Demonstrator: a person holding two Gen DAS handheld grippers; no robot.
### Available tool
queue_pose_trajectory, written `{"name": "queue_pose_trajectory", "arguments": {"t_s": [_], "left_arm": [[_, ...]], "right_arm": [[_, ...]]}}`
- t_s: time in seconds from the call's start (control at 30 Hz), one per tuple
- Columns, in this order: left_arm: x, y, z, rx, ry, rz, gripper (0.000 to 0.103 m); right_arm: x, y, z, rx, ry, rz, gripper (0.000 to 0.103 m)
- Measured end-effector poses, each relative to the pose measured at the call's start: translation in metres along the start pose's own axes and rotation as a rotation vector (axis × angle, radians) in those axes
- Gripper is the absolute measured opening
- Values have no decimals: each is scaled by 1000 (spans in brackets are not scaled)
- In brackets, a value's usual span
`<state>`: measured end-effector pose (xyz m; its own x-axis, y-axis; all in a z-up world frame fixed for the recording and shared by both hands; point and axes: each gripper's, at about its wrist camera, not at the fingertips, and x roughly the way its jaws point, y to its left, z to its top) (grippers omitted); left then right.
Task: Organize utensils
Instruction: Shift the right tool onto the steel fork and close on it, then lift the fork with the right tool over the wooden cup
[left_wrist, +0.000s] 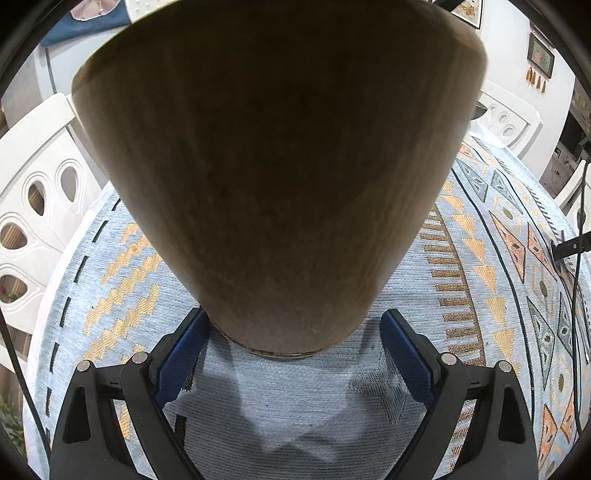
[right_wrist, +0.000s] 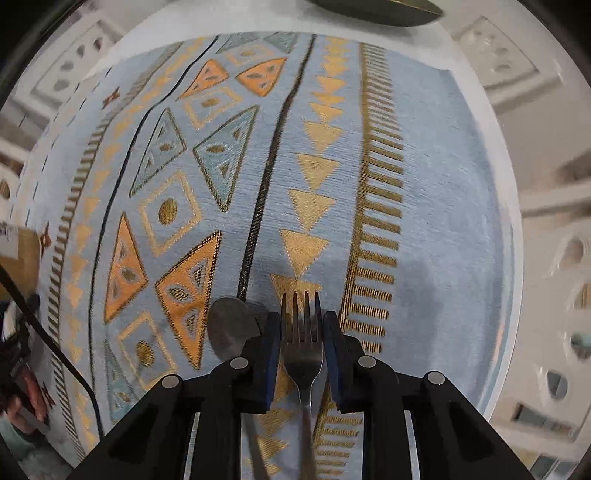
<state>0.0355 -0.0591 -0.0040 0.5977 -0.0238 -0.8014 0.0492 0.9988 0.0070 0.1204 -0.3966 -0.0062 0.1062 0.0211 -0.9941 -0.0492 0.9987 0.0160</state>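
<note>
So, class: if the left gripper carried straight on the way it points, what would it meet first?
The left gripper would most likely meet the wooden holder first, low on its side wall. The holder fills the view straight ahead, its base standing on the patterned tablecloth between the open jaws. Exact depth is unclear.

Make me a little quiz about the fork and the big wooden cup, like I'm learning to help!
1. True or false: the fork lies between the fingers of the right gripper.
2. What lies just left of the fork? A) a knife B) a spoon C) a plate
3. Fill in: the left gripper stands open around the foot of the wooden ____, which sits on the patterned tablecloth.

Key: 1 true; 2 B; 3 cup. The right gripper's fingers stand close on each side of the fork's head; whether they press on it the picture does not show.
</note>
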Motion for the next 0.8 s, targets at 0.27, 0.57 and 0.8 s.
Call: {"name": "queue_pose_trajectory", "arguments": {"t_s": [0.27, 0.57, 0.8], "left_arm": [[0, 0, 0, 0, 0, 0, 94], [0, 0, 0, 0, 0, 0, 94], [0, -1, 0, -1, 0, -1, 94]], "right_arm": [[-57, -4, -39, 119, -205, 74, 22], [-129, -4, -81, 199, -472, 123, 22], [-166, 14, -82, 197, -565, 158, 22]]}}
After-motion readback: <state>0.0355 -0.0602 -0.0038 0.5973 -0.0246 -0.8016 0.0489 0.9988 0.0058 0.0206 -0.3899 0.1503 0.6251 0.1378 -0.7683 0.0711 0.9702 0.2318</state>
